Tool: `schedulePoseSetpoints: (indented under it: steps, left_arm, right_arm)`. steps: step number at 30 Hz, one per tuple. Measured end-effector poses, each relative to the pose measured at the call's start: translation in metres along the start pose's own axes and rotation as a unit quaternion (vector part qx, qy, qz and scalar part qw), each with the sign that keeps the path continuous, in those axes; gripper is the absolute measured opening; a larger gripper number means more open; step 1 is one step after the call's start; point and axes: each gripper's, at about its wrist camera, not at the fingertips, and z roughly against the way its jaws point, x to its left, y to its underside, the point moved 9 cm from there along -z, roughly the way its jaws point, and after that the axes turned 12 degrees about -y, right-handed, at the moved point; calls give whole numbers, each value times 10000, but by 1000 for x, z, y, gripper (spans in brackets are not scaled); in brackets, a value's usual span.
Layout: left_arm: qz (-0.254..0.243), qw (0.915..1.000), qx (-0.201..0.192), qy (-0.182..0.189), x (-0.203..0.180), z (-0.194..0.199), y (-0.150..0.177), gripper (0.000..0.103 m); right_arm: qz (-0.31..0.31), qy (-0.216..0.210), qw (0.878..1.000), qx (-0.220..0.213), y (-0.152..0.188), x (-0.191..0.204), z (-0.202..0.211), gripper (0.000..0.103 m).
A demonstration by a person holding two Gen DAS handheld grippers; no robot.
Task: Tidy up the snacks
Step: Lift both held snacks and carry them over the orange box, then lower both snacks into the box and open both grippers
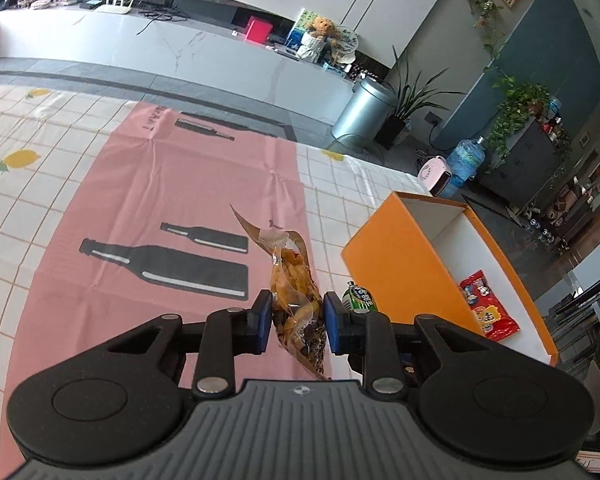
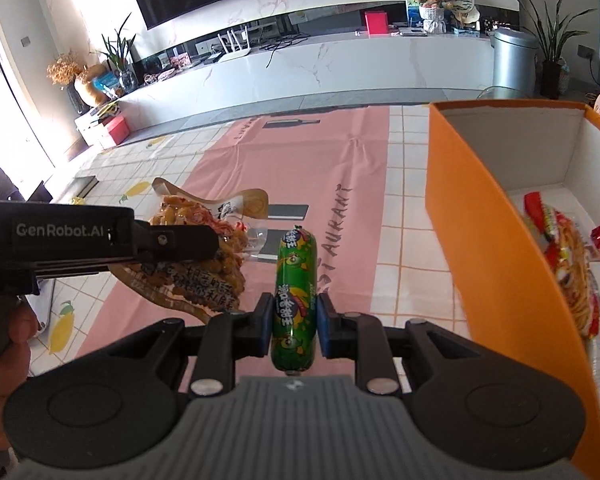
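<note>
Inside the orange box [image 2: 496, 248] lie red snack packets [image 2: 572, 264]; left gripper [image 1: 296, 322] pinches a clear snack bag [image 1: 296, 280], right gripper [image 2: 294, 326] a green sausage [image 2: 296, 280]

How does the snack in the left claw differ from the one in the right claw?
The clear snack bag is flat, crinkled and see-through, showing orange-brown pieces; the green sausage stick is a smooth, opaque, printed cylinder. The bag spreads wider than the left claw; the sausage sits as a narrow stick in the right claw. Both are clamped and lifted beside the orange box.

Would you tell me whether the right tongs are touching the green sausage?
Touching: in the right wrist view, the right tongs clamp the green sausage, both blue pads pressed against its sides.
</note>
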Motion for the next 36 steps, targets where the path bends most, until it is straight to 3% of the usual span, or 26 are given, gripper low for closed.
schedulePoseSetpoints:
  steps: [13, 22, 27, 36]
  left_arm:
    - [-885, 9921, -337, 818, -117, 39, -28, 30]
    - [-1376, 9824, 299, 1230, -201, 1, -10, 30]
    - [-1624, 9771, 881, 1055, -221, -29, 12, 30]
    - [-2030, 9652, 1575, 495, -229, -66, 44, 30]
  right_arm:
    - [-47, 384, 9983, -441, -29, -45, 114, 19]
    - [19, 1139, 9934, 153, -34, -125, 157, 19]
    - [31, 1409, 9874, 718, -24, -171, 153, 19]
    - [-171, 1249, 9806, 1503, -6, -219, 123, 19]
